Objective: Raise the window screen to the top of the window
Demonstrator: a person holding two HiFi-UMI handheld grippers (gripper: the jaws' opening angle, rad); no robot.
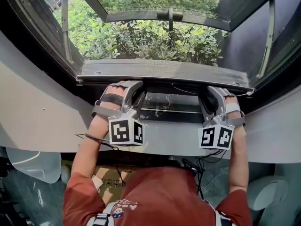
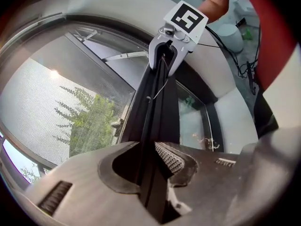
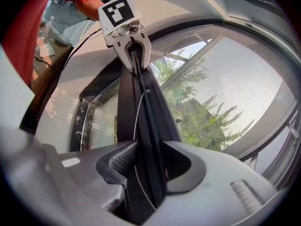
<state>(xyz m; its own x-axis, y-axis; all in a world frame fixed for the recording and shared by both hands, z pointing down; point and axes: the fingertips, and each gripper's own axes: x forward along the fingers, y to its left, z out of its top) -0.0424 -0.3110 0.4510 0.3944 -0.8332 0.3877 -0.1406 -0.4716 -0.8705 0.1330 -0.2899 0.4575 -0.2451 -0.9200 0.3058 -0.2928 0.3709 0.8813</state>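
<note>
Clamping screen (image 1: 164, 69): left gripper (image 1: 133, 85), right gripper (image 1: 214, 90)

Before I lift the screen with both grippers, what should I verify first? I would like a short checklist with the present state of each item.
1. Left gripper closed on the screen's bottom bar: ok, the bar sits between its pads.
2. Right gripper closed on the same bar: ok.
3. Both grippers level, one on each side of the bar's middle: ok in the head view.
4. Side tracks free above the bar: cannot tell.
5. Window handle clear of the screen's path: cannot tell.
6. Screen at the top: not ok, the bar lies at the bottom of the opening.
</note>
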